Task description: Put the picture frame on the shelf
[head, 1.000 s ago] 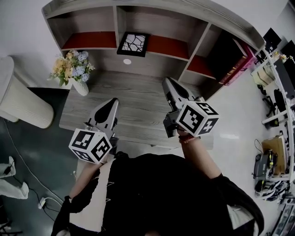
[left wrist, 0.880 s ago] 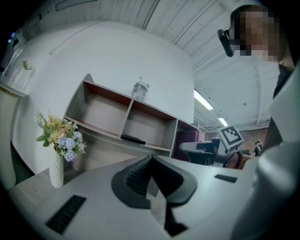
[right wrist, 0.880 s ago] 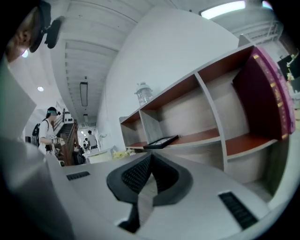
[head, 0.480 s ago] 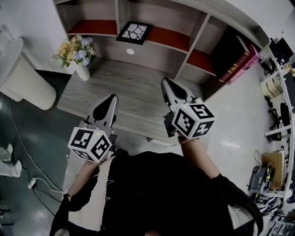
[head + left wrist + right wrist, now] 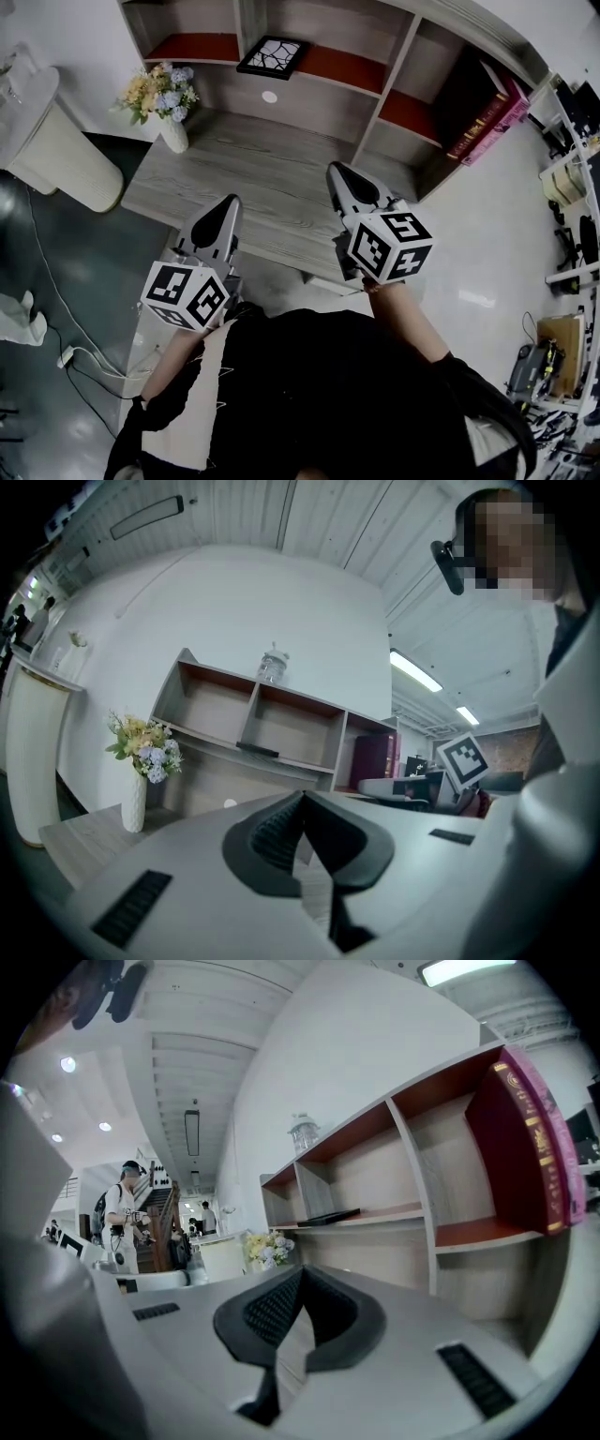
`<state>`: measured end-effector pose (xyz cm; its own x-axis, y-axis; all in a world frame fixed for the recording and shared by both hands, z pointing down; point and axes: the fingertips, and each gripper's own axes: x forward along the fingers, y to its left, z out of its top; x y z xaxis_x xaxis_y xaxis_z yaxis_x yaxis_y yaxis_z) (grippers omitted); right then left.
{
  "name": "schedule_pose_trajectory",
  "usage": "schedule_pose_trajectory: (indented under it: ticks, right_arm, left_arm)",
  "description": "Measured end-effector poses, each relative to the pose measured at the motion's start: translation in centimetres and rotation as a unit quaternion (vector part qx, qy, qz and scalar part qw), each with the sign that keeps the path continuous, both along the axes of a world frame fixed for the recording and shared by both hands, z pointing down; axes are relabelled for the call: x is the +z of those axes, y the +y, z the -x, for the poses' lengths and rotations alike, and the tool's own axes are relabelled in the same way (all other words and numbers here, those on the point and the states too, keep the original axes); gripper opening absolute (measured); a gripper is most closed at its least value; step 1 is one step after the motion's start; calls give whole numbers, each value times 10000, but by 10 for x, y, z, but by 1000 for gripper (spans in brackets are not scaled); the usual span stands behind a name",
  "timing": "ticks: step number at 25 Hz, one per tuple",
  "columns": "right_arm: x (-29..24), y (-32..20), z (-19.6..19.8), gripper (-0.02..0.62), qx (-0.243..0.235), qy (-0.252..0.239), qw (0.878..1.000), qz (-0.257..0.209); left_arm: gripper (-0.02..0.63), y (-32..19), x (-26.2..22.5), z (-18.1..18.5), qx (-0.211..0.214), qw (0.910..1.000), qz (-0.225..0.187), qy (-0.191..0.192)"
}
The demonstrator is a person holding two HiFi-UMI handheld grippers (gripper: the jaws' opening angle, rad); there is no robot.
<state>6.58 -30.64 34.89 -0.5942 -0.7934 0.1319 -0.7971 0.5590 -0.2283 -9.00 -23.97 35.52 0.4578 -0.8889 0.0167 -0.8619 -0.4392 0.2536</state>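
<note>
The picture frame (image 5: 273, 56), black with a white cracked pattern, lies flat on the red-floored middle shelf (image 5: 330, 67) of the wooden desk hutch. It shows as a thin dark slab in the left gripper view (image 5: 257, 750) and in the right gripper view (image 5: 328, 1216). My left gripper (image 5: 228, 200) hovers over the desk's front edge, shut and empty. My right gripper (image 5: 335, 170) is over the desk to the right, also shut with nothing in it. Both stand well short of the shelf.
A white vase of flowers (image 5: 167, 103) stands at the desk's left end. Red and pink books (image 5: 487, 112) lean in the right shelf compartment. A glass jar (image 5: 272, 666) sits on top of the hutch. A white round bin (image 5: 58, 150) stands left of the desk (image 5: 253, 178).
The head camera has drifted back, so the shelf and frame sit higher in the picture. Both grippers hold nearly the same pose, still shut.
</note>
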Motion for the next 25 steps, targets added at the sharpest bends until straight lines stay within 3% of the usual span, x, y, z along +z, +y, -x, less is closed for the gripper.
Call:
schedule_pose_trajectory:
  ticks: [25]
  right_arm:
    - [5,10,-3,5,-18,8,10000,80]
  left_arm:
    - [11,11,-3,-3,-41,10000,-36,8]
